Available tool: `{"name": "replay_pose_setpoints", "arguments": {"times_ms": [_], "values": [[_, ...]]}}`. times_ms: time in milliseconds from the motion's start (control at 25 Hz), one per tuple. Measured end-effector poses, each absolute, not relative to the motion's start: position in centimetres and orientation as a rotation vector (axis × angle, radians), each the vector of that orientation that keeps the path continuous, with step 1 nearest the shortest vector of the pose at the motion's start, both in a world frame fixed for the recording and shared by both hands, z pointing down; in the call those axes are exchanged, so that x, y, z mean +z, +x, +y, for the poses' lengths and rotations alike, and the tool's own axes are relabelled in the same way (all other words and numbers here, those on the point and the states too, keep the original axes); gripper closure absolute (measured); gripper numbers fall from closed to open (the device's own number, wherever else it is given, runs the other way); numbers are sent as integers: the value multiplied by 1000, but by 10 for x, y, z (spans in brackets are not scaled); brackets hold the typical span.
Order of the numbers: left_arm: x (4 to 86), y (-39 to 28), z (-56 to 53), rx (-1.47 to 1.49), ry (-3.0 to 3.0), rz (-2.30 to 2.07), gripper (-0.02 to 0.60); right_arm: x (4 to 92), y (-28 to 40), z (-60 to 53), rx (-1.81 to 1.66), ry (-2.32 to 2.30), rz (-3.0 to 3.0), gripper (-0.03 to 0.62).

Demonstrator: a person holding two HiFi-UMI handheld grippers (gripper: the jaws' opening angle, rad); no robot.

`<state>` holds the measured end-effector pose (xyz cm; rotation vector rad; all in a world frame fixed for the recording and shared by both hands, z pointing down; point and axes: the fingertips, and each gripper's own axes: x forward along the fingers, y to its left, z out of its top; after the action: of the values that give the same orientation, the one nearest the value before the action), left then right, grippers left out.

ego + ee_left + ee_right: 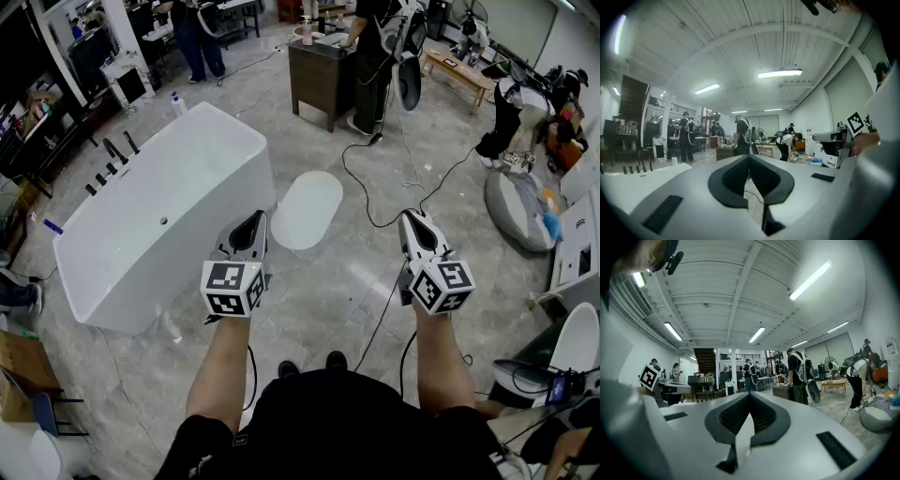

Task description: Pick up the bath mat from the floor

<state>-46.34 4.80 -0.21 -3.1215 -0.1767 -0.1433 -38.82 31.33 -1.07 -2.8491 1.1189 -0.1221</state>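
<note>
A white oval bath mat (307, 209) lies flat on the grey floor beside the bathtub, ahead of both grippers. My left gripper (256, 221) is held level above the floor, its tip near the mat's left edge, jaws shut and empty. My right gripper (412, 221) hovers to the right of the mat, also shut with nothing in it. In the left gripper view the left gripper (749, 156) has its jaws closed together and points across the room. The right gripper (750, 395) shows the same in the right gripper view. The mat is hidden in both gripper views.
A white freestanding bathtub (150, 220) stands at the left. A black cable (384, 197) snakes over the floor right of the mat. A dark wooden cabinet (323, 80) stands beyond, with people around it. A grey beanbag (520, 208) lies at the right.
</note>
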Motion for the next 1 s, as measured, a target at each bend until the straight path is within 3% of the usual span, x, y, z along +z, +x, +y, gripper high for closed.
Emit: {"name": "replay_pose_setpoints", "arguments": {"times_ms": [880, 1000], "values": [[8, -468, 64, -196, -3126, -227, 561, -5, -396, 329, -120, -2816, 1132, 578], [9, -469, 65, -199, -3127, -238, 529, -3, -396, 326, -132, -2806, 1151, 523]]}}
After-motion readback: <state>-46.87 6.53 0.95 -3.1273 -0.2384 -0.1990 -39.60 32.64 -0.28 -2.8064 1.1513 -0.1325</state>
